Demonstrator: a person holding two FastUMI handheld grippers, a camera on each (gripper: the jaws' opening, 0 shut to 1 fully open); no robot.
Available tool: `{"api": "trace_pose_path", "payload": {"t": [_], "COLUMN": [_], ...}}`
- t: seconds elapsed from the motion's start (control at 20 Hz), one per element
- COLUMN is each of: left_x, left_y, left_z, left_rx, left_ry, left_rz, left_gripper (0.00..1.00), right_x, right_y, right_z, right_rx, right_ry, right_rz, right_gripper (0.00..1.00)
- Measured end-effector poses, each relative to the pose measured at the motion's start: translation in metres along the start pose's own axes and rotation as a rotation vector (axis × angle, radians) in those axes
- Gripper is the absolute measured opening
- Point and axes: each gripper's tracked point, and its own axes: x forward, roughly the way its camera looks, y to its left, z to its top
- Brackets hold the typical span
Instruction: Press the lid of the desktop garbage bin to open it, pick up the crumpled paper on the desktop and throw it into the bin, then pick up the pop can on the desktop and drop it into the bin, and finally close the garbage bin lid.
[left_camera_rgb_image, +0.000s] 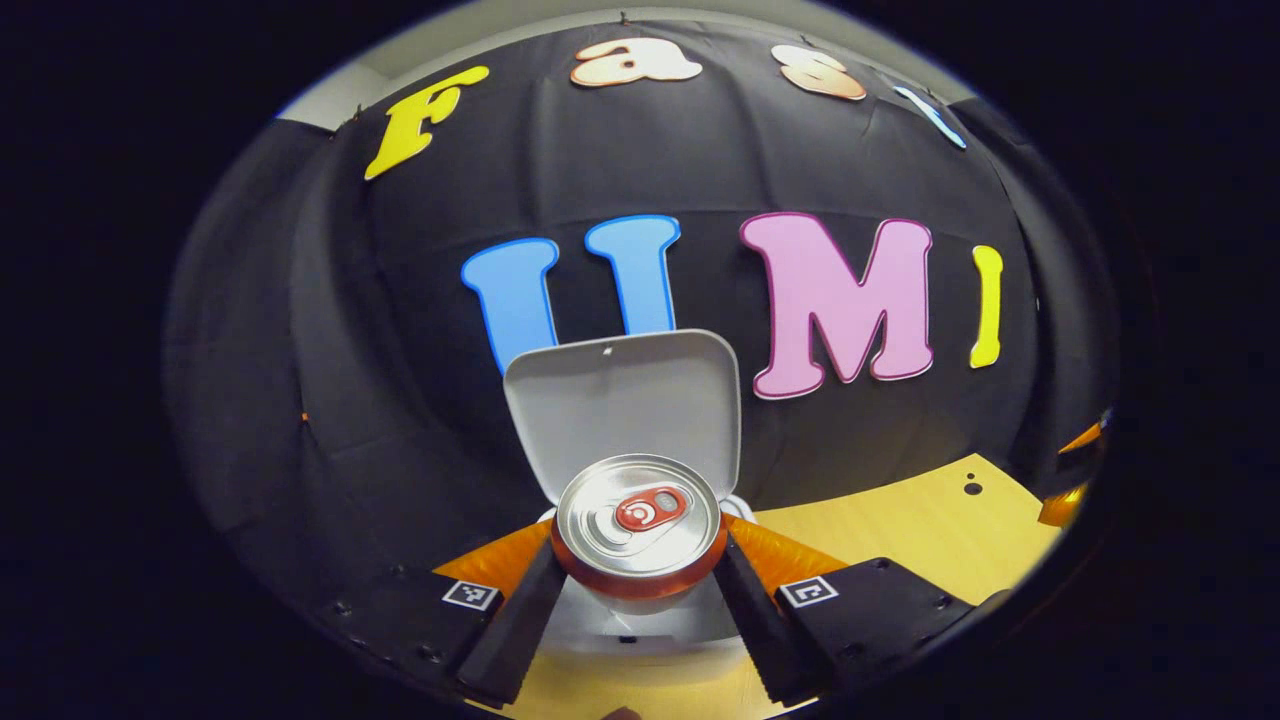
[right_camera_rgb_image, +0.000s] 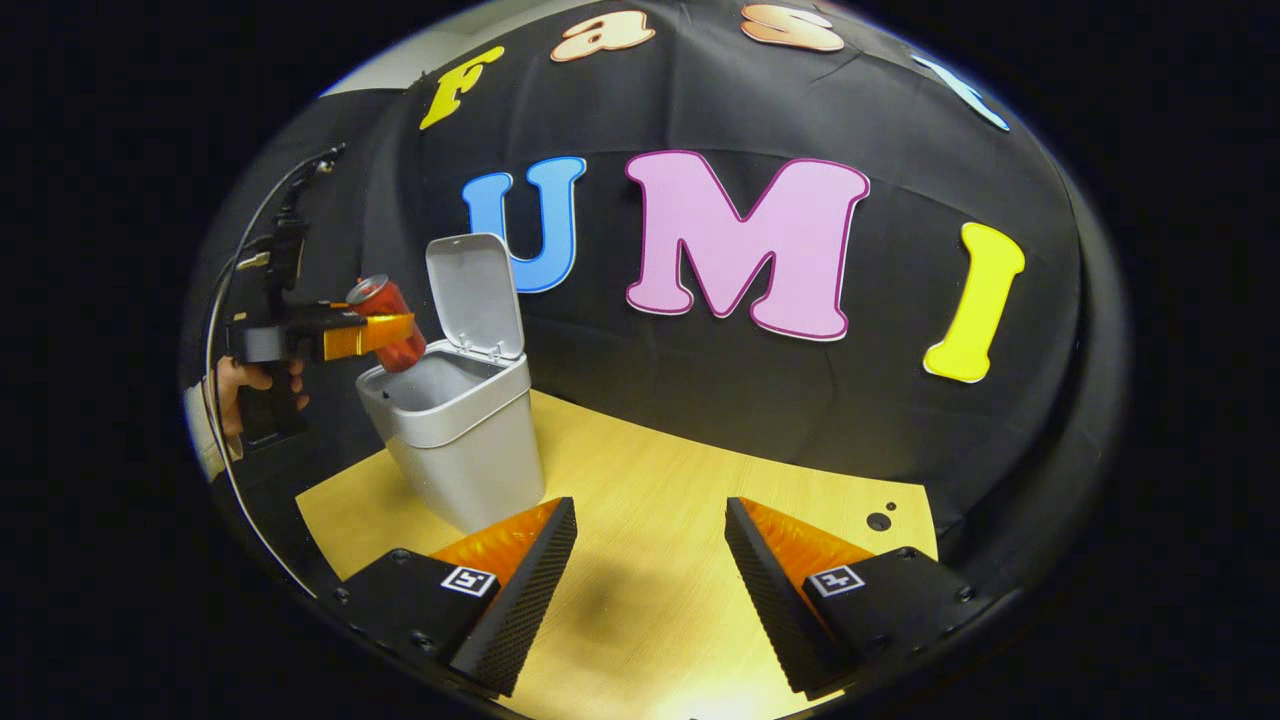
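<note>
Pop can (left_camera_rgb_image: 640, 525) between left fingers (left_camera_rgb_image: 515, 630)

red pop can (right_camera_rgb_image: 385, 322) tilted above open bin (right_camera_rgb_image: 460, 435)

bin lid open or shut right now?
Open. The lid stands hinged up behind the bin, leaving its mouth uncovered, while the left gripper holds the pop can tilted over the opening.

Red pop can (left_camera_rgb_image: 640, 530), silver top; grey bin (right_camera_rgb_image: 460, 440), white lid (right_camera_rgb_image: 475, 295); light wood-grain desktop (right_camera_rgb_image: 650, 500).
</note>
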Motion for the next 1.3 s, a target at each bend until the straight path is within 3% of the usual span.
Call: {"api": "trace_pose_path", "payload": {"t": [0.2,0.45,0.6,0.9,1.1,1.3], "left_x": [0.012,0.023,0.021,0.013,0.026,0.047], "left_y": [0.016,0.017,0.013,0.008,0.019,0.028], "left_z": [-0.025,-0.027,-0.007,0.062,0.107,0.156], "left_rx": [-0.029,-0.034,-0.047,-0.053,-0.095,-0.069], "left_ry": [0.065,0.06,-0.013,-0.174,-0.215,-0.251], "left_rz": [0.014,0.012,0.007,-0.023,-0.019,-0.003], "left_gripper": [0.87,0.88,0.98,0.96,0.96,0.95], "right_x": [-0.005,-0.008,-0.009,-0.003,0.003,0.006], "right_y": [0.0,-0.004,-0.007,-0.014,-0.021,-0.029], "right_z": [-0.006,-0.013,-0.018,-0.026,-0.027,-0.03], "right_rx": [-0.014,-0.009,-0.016,0.011,0.02,0.049], "right_ry": [0.012,0.024,0.032,0.041,0.034,0.034], "right_rz": [-0.001,-0.003,-0.003,-0.002,-0.007,-0.015], "right_gripper": [0.97,0.96,0.96,0.96,0.96,0.96]}}
